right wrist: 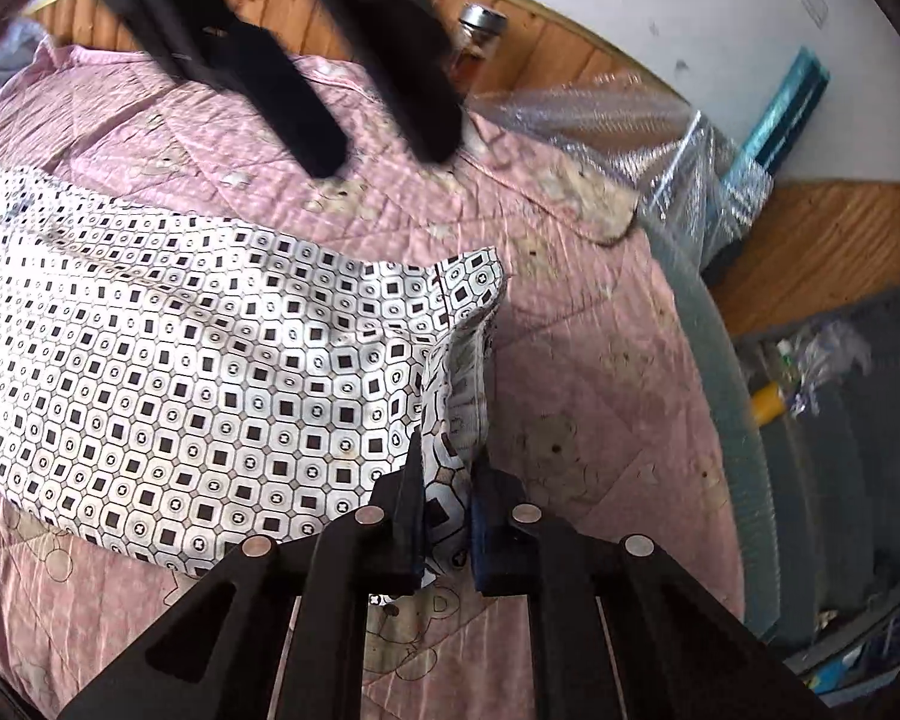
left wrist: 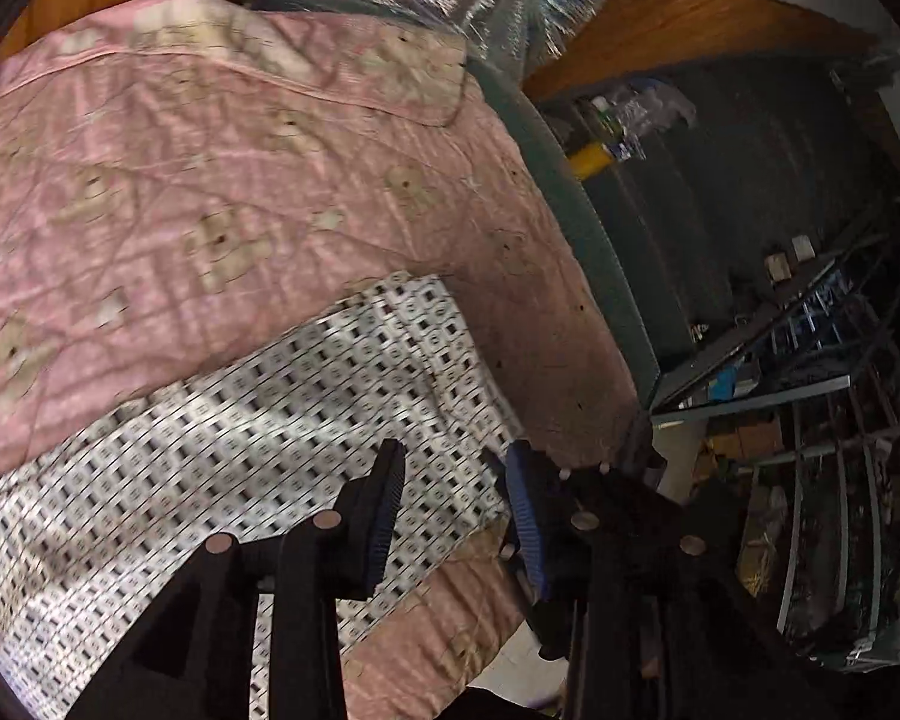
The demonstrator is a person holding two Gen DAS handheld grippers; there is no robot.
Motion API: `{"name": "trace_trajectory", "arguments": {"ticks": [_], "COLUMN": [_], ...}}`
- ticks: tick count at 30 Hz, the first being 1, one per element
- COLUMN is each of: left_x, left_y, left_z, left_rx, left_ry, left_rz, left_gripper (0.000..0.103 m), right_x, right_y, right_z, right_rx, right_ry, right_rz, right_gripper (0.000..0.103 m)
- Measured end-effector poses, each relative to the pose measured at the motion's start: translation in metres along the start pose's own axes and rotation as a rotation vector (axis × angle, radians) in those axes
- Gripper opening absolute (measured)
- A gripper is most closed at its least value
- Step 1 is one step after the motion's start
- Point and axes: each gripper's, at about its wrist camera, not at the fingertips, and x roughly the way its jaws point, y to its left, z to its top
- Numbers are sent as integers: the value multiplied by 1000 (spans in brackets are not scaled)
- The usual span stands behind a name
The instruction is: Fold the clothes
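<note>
garment: one white cloth [right wrist: 198,360] printed all over with small black squares and rings in an octagon grid
state: spread mostly flat, lightly rippled; its right corner is drawn up into a standing fold
pose: long side running left to right
place: on the pink quilt [right wrist: 600,372], toward its near edge, well short of the quilt's right edge
contact: the raised corner sits pinched between two dark fingers

The right gripper [right wrist: 444,516] points forward and down, its two black fingers drawn close together and pinching a fold of patterned cloth between the pads. The left gripper [left wrist: 456,516] hangs with its fingers spread apart and nothing between them; in the right wrist view it shows at the top as two blurred black fingers [right wrist: 300,114].
</note>
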Motion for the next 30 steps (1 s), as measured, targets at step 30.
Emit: {"name": "trace_trajectory", "arguments": {"ticks": [30], "left_x": [-15], "left_y": [159], "left_z": [-117], "left_rx": [-296], "left_ry": [-127], "left_rz": [-14], "left_gripper": [4], "right_x": [-64], "right_y": [7], "right_z": [53], "right_rx": [195], "right_ry": [67], "right_rz": [598], "right_gripper": [32]}}
